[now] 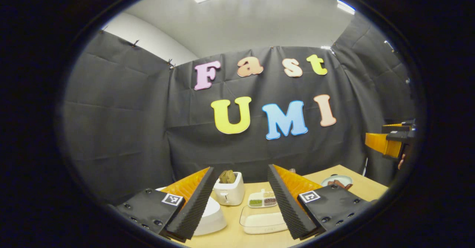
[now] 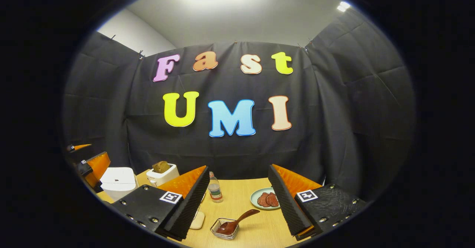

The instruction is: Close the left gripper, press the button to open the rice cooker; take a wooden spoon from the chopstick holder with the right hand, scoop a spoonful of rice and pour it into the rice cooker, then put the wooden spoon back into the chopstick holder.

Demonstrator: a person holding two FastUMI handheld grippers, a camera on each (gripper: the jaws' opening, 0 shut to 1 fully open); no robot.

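The white rice cooker [image 1: 213,214] sits low on the left, partly behind my left gripper's left finger; its lid [image 2: 118,175] lies down. My left gripper [image 1: 241,167] is open with nothing between its fingers. A clear tub of white rice [image 1: 261,222] stands just ahead of it. In the right gripper view a dark wooden spoon [image 2: 237,219] rests in a small wire holder [image 2: 222,230], handle slanting up to the right. My right gripper [image 2: 238,166] hangs open above and behind the holder, holding nothing. The left gripper [image 2: 92,166] shows at the far left beside the cooker.
A white toaster [image 1: 230,190] with bread stands behind the cooker. A small divided tray [image 1: 262,200] of grains lies beyond the rice tub. A water bottle [image 2: 214,188] and a plate [image 2: 256,201] of meat slices stand on the wooden table [image 2: 245,186]. A pale flat pad [image 2: 196,220] lies left of the holder.
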